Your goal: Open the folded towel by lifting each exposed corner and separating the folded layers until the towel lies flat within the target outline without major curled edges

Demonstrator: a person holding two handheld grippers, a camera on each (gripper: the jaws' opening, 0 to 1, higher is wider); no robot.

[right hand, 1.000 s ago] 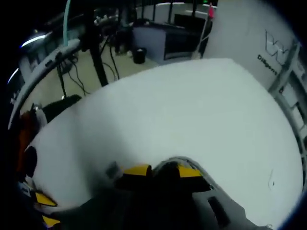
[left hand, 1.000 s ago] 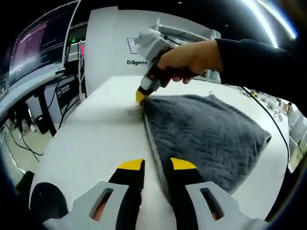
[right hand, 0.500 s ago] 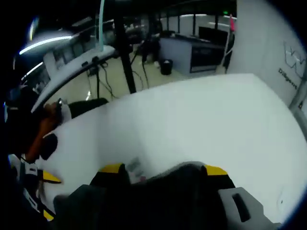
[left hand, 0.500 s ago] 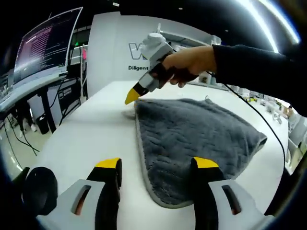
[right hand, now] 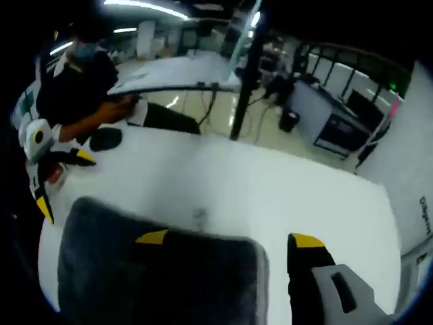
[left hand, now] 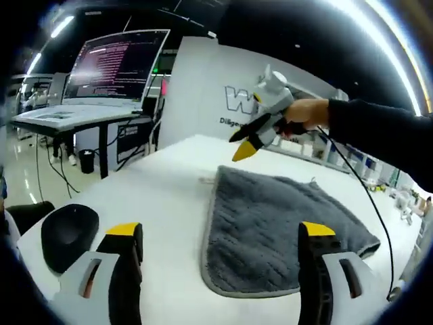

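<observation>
White worktop (left hand: 155, 196) carries a grey towel (left hand: 270, 230); left hand-held gripper (left hand: 220, 233) and right hand-held gripper (right hand: 230, 240) both hover above it, jaws spread.

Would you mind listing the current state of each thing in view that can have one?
towel: lying spread on the table, not held
left gripper: open, jaws wide apart above the towel's near edge
right gripper: raised above the towel's far corner; open, as the right gripper view shows
monitor: on, showing text
</observation>
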